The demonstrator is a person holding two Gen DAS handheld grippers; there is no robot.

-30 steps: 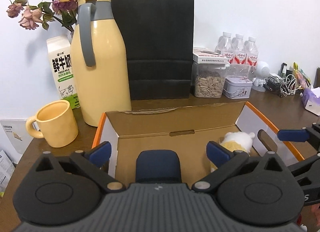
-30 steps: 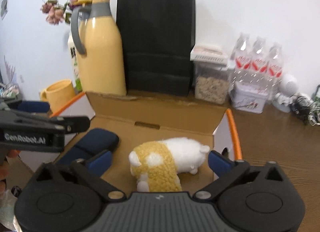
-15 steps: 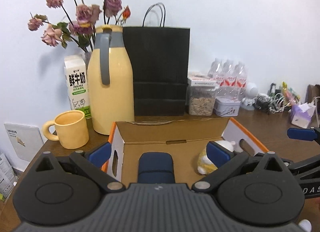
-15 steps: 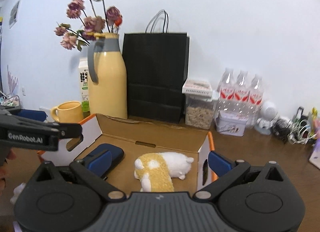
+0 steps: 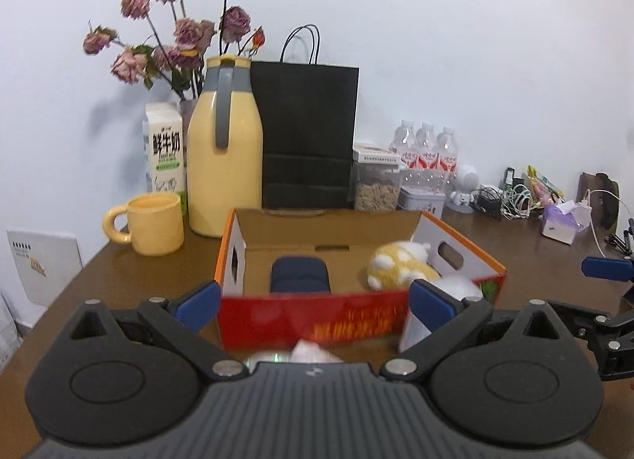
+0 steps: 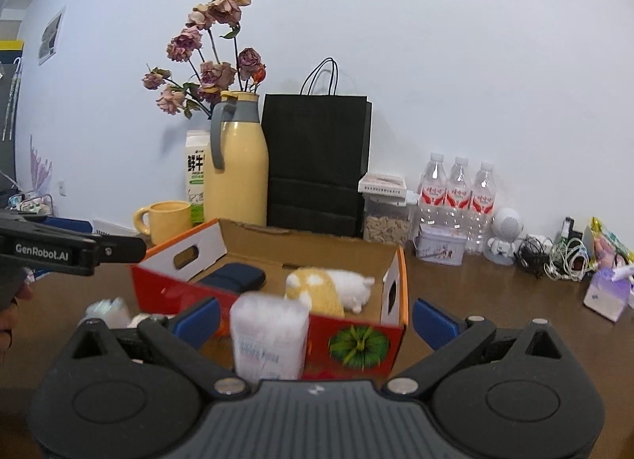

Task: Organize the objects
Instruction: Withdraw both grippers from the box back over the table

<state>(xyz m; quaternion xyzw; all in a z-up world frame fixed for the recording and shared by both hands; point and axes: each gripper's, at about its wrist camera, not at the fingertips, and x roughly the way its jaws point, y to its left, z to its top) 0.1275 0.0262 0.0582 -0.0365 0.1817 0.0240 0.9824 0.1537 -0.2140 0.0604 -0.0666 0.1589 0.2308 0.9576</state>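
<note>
A brown wooden table (image 5: 119, 277) against a white wall fills the left wrist view. On it the open cardboard box (image 5: 356, 316) holds a dark blue case (image 5: 299, 275), long axis running away from the camera, and a yellow-and-white plush toy (image 5: 400, 265) at its right. The left gripper (image 5: 315, 306) hangs in front of the box, jaws apart and empty.

From the right wrist view, a clear packet (image 6: 271, 340) stands upright just outside the box's near wall, between the right gripper's (image 6: 317, 318) spread, empty fingers and towards its left finger. The right gripper looks nearer, so I judge it should take the packet.
</note>
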